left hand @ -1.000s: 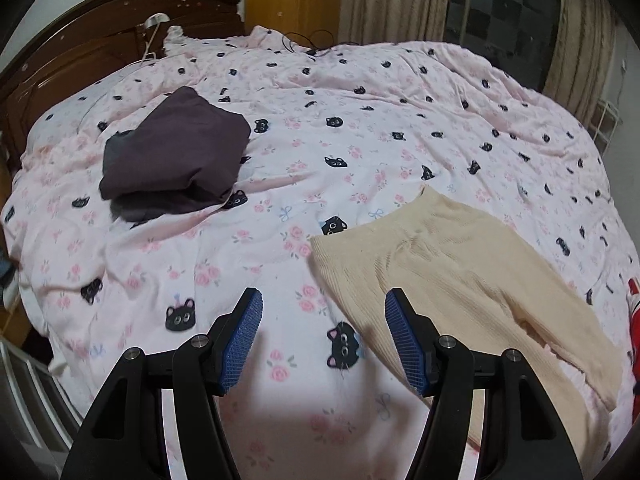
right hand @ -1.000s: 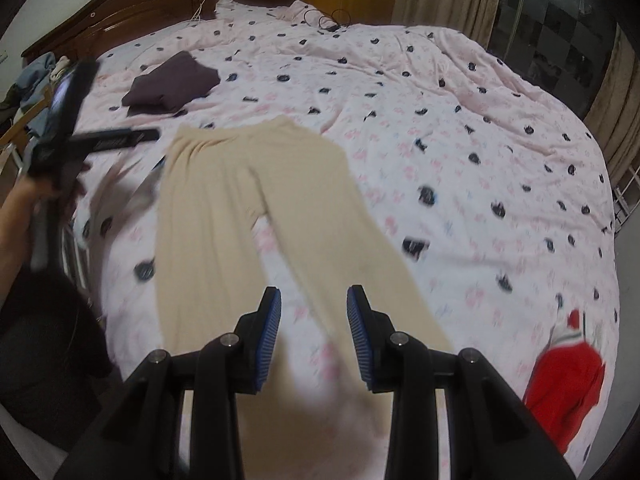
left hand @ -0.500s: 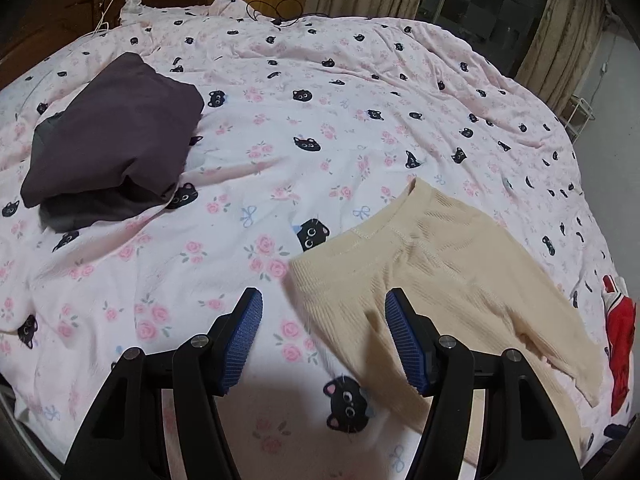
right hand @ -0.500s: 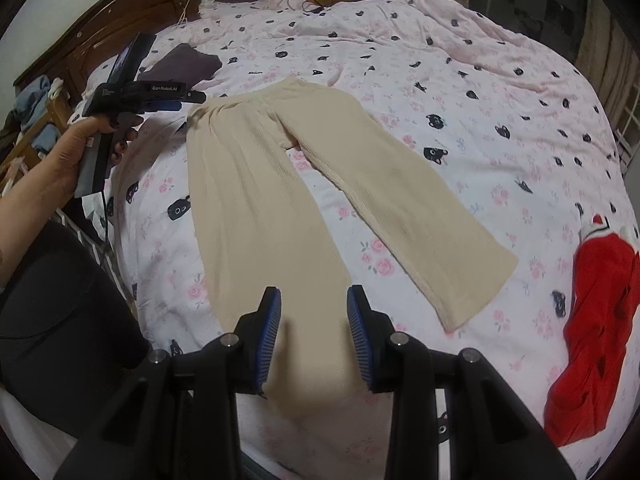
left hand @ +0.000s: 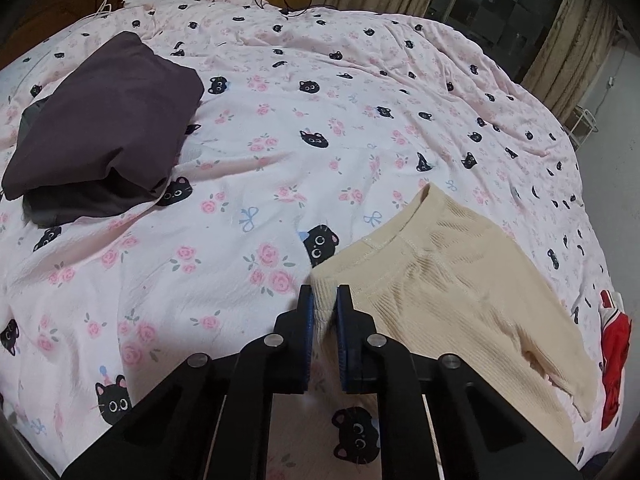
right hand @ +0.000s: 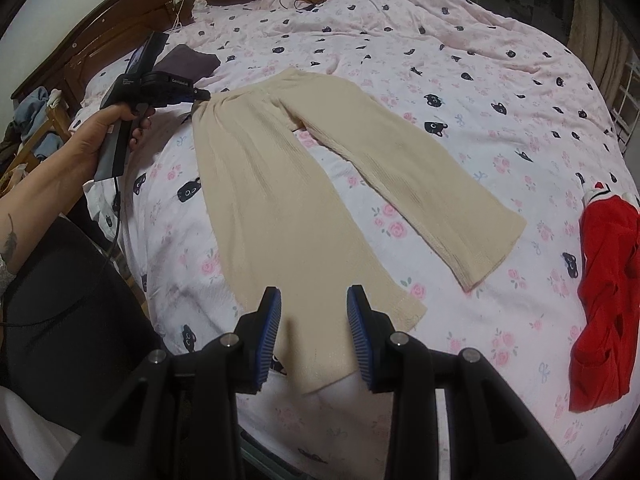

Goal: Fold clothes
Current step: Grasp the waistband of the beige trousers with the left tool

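Trousers [right hand: 280, 184], red garment [right hand: 608, 300] beside.

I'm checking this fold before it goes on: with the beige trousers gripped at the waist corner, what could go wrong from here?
1. The left gripper pinches only the corner of the beige trousers, so the ribbed fabric may slip out when lifted.
2. The right gripper is open over the near leg hem; lifting now would probably drag that leg unevenly.
3. The legs lie splayed apart, so a fold might come out crooked.
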The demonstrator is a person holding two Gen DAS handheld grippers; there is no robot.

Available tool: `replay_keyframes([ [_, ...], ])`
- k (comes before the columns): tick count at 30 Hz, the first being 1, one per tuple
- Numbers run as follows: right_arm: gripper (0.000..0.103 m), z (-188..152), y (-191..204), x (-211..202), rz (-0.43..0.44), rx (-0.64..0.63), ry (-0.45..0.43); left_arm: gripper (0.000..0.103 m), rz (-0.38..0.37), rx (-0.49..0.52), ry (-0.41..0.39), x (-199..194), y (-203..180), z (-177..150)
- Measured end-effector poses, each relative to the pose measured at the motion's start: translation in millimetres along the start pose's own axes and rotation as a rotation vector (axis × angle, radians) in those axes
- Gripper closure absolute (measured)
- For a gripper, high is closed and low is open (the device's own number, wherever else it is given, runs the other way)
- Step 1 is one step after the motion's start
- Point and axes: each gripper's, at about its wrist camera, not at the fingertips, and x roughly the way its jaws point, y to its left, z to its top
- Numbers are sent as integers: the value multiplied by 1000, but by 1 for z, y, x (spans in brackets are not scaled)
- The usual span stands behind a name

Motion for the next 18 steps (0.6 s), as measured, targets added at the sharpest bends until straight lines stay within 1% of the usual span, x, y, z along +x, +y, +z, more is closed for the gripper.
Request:
replay_keyframes([
  [6, 67, -12, 6, -1, 1, -21, -2, 96, -8, -67, -2, -5, 13, 2],
  [14, 67, -25, 24, 8, 8, -72, 1, 96, -8, -53, -5, -5, 9, 1],
  [18, 65, -32, 38, 12, -30, -128, -11, 96, -11, -61, -3, -5, 10, 1],
])
